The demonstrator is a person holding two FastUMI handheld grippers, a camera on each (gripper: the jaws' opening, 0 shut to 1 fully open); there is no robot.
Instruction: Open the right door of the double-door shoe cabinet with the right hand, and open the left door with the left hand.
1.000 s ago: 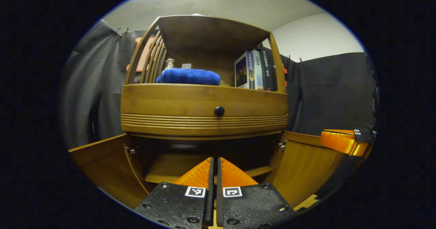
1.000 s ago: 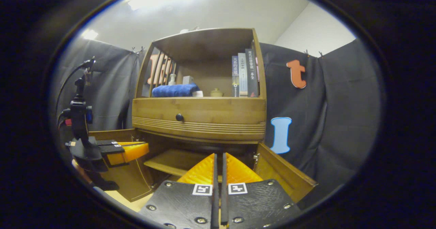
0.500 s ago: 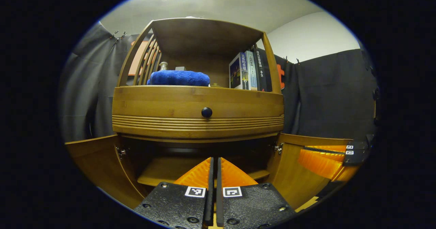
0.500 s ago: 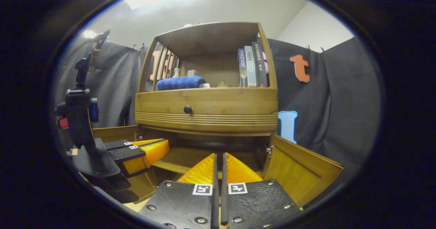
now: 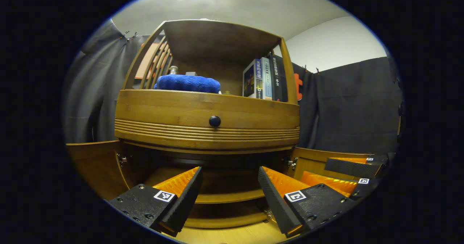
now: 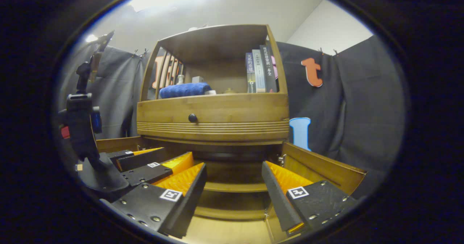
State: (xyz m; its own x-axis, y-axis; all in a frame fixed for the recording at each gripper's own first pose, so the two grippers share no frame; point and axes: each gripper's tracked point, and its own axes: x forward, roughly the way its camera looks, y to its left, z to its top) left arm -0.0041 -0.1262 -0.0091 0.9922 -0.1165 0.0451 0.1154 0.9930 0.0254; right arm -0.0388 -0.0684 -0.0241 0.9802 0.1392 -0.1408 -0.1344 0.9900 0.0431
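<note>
the shoe cabinet [image 5: 206, 113] of ribbed honey-coloured wood stands straight ahead with its left door [image 5: 94, 164] and right door [image 6: 322, 166] both swung wide, baring an inner shelf [image 6: 235, 186] that looks bare, though it is dim. the left claw [image 5: 228, 191] and right claw [image 6: 233, 193] hover level before the opening, each spread wide and gripping nothing. a blue towel [image 5: 187, 83] and upright books [image 6: 260, 71] sit in the top bay.

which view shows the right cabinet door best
The right gripper view: the right door swings open there, its top edge and inner face unobstructed. In the left gripper view, the right gripper covers much of it.
</note>
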